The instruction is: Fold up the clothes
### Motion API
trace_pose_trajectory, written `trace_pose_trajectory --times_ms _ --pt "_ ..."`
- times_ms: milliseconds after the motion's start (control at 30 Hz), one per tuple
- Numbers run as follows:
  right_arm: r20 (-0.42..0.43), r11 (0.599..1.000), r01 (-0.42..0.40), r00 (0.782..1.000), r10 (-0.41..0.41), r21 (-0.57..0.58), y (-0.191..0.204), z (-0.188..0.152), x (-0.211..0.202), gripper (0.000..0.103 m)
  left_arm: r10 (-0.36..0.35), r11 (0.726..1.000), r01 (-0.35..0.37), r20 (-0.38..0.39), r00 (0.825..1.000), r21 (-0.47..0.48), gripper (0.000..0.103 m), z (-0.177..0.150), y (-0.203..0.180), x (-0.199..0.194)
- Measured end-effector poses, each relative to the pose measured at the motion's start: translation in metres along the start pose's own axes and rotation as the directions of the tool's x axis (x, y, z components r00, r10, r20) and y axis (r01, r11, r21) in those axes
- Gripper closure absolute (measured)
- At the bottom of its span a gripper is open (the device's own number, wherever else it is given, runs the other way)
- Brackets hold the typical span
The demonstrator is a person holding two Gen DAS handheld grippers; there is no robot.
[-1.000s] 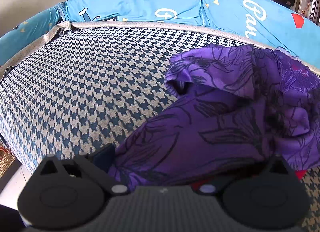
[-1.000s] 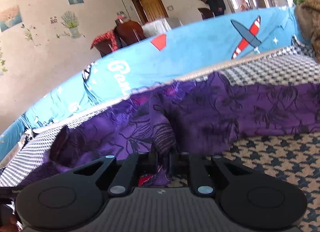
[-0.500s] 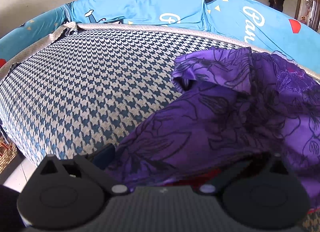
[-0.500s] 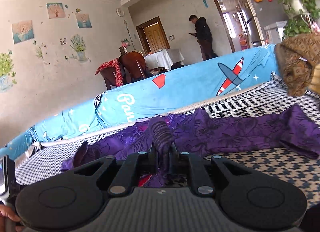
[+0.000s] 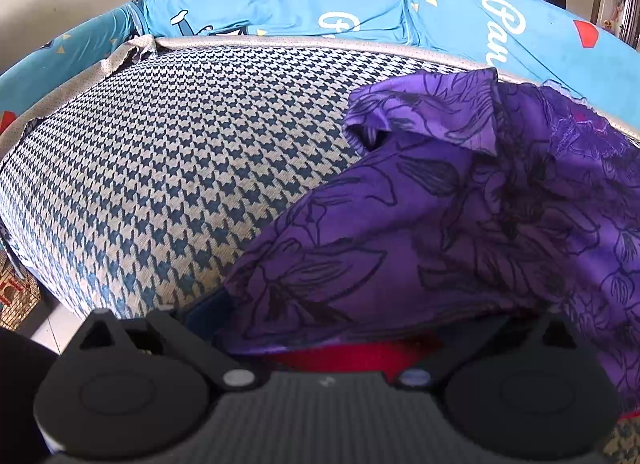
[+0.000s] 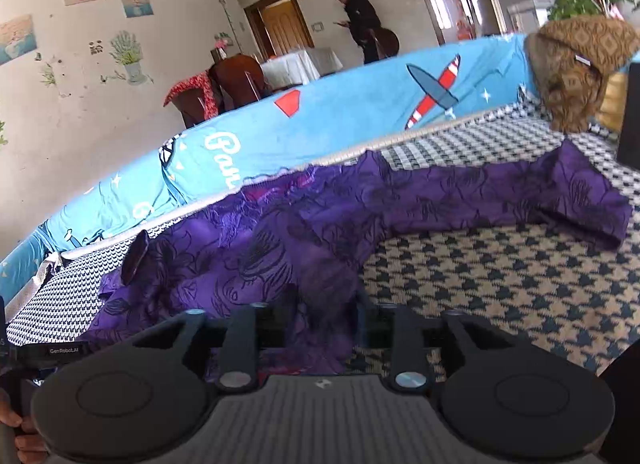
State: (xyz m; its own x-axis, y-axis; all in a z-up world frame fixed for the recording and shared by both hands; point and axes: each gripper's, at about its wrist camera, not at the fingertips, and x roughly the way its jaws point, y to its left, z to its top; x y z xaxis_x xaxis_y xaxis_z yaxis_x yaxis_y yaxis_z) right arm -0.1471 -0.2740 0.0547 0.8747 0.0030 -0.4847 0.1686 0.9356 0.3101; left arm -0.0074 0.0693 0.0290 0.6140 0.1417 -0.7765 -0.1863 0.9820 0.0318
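A purple floral garment lies rumpled on the houndstooth sofa seat. In the right wrist view the same garment stretches one sleeve out to the right. My left gripper is open wide, and the garment's near edge drapes across the gap, hiding the right finger. A red patch shows under that edge. My right gripper has its fingers parted, with a bunch of the purple cloth hanging loosely between them.
A blue cartoon-print sheet covers the sofa back. A brown patterned cushion sits at the far right end. Behind the sofa stand chairs, a white-clothed table and a person. A hand shows at the lower left.
The right gripper's fingers have spread apart from the tight pinch on the purple cloth, and its view has tipped down toward the seat. The left gripper stays wide open, hardly moved.
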Motion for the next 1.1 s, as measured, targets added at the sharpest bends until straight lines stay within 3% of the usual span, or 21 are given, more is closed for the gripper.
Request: trace_pose_trajectory --times_ms 33,200,367,767,1100 --pt "-0.010 1.000 -0.001 1.000 0.001 0.004 -0.001 -0.001 0.002 0.053 -0.001 1.000 0.001 -0.003 1.000 0.001 0.000 0.000 0.000 0.000" --pt "-0.047 0.999 0.030 0.998 -0.031 -0.025 0.002 -0.007 0.013 0.048 0.009 1.000 -0.009 -0.002 1.000 0.017 0.000 -0.001 -0.003 0.002" --pt "-0.063 0.999 0.031 0.997 -0.033 -0.032 0.002 -0.009 0.017 0.036 0.014 0.999 -0.014 -0.001 1.000 0.030 0.000 -0.001 -0.005 0.003" --pt "-0.154 0.996 -0.008 0.988 -0.006 -0.092 0.015 -0.022 0.039 0.029 -0.002 0.998 0.002 0.007 1.000 0.062 0.000 -0.001 -0.014 0.006" --pt "-0.188 0.994 0.023 0.981 -0.043 -0.109 0.024 -0.028 0.057 0.025 -0.024 0.996 0.023 0.010 1.000 0.088 0.000 -0.004 -0.022 0.004"
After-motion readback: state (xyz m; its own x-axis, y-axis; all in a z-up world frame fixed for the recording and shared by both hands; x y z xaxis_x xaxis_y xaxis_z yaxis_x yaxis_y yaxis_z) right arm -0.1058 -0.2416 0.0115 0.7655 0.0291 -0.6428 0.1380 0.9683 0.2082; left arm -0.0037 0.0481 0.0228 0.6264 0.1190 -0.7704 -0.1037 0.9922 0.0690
